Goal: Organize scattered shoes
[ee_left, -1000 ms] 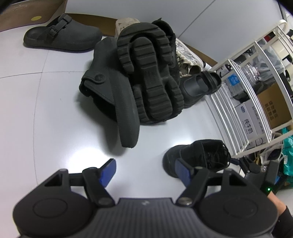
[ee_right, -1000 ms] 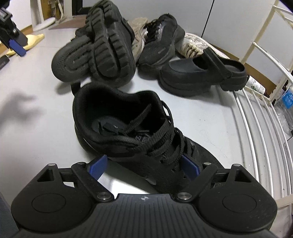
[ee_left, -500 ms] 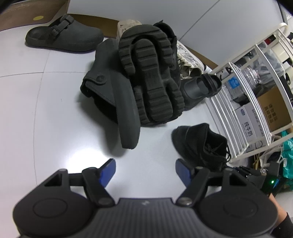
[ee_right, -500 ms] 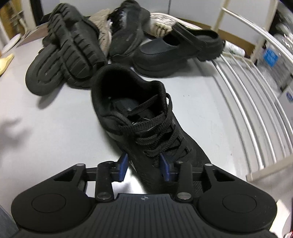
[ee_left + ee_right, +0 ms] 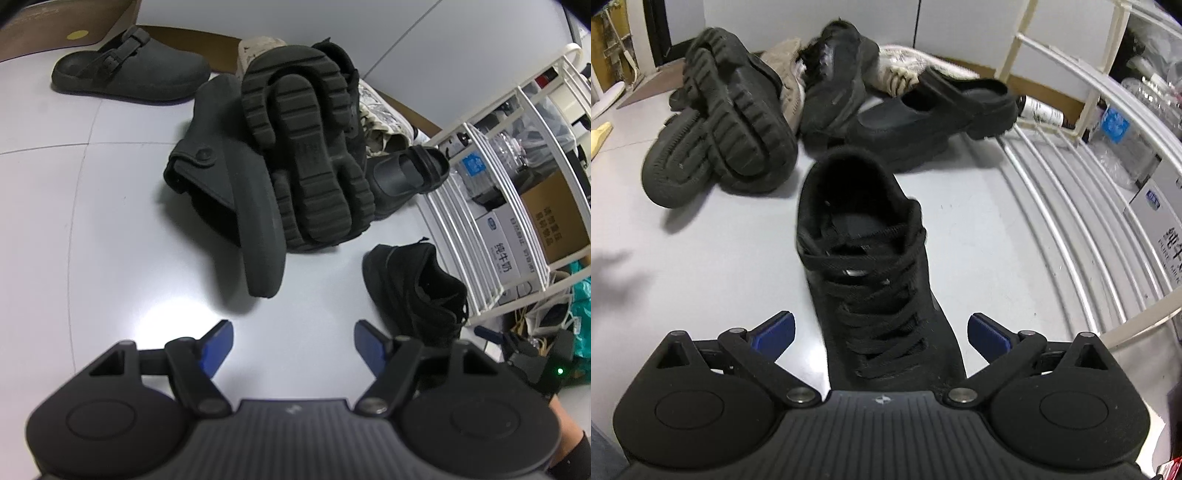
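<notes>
A black lace-up sneaker [image 5: 871, 266] stands upright on the grey floor, its toe between the open fingers of my right gripper [image 5: 882, 331], which do not touch it. It also shows in the left wrist view [image 5: 413, 291], beside the white rack. My left gripper [image 5: 293, 345] is open and empty above the bare floor. Behind lies a pile of shoes: an overturned chunky-soled black shoe [image 5: 306, 155], a dark clog on its side [image 5: 236, 199], a black mule [image 5: 942, 114], a black sneaker [image 5: 838, 77] and beige shoes [image 5: 786, 70].
A white wire rack [image 5: 1082, 206] runs along the right, with boxes [image 5: 517, 236] and bottles behind it. A lone dark clog [image 5: 125, 70] lies at the far left near a cardboard box [image 5: 55, 26]. Floor lies between my left gripper and the pile.
My right gripper closed on the black sneaker's front, turned it to line up beside the rack, then opened and let it go. My left gripper barely moved.
</notes>
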The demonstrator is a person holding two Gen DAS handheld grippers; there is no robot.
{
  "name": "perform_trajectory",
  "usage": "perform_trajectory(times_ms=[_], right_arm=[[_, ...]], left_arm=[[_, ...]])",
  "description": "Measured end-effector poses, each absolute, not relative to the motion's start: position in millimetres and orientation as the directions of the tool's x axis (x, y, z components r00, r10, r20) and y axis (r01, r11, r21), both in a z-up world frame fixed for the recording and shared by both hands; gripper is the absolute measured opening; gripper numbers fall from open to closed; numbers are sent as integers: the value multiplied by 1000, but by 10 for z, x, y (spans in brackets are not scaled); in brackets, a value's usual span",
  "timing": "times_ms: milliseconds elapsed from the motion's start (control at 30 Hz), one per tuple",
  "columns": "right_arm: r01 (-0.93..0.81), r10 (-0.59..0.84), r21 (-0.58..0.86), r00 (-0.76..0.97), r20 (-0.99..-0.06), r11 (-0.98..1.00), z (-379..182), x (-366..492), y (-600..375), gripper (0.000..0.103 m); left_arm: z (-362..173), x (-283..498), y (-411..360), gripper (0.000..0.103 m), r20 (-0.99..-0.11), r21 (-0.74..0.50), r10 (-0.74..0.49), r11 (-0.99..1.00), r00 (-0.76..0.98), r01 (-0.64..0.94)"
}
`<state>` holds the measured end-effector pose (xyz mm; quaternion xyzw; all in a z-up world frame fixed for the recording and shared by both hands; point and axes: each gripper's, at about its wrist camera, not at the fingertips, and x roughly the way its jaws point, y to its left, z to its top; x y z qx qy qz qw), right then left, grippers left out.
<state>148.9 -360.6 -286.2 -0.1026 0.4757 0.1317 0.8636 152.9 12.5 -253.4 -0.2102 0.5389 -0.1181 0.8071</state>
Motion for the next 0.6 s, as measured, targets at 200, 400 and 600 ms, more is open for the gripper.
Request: perform_trajectory(times_ms=[200,400,600], right_arm=[[-315,141,-21,482,-865,949,-3037,1569,-3652,101],[-234,112,5,444,-889,972,-3154,1545,-3746,85],[-92,51,12,442,-896,996,-3158,1520,-3847,84]], left_arm=[[-2551,1529,109,75,-821,-470,-421,882,385,-37],[-2565,1529,108,75,-824,-467,-419,884,381,-38],[-2567,1533,115,75,-827,-461,-414,886,381,-38]])
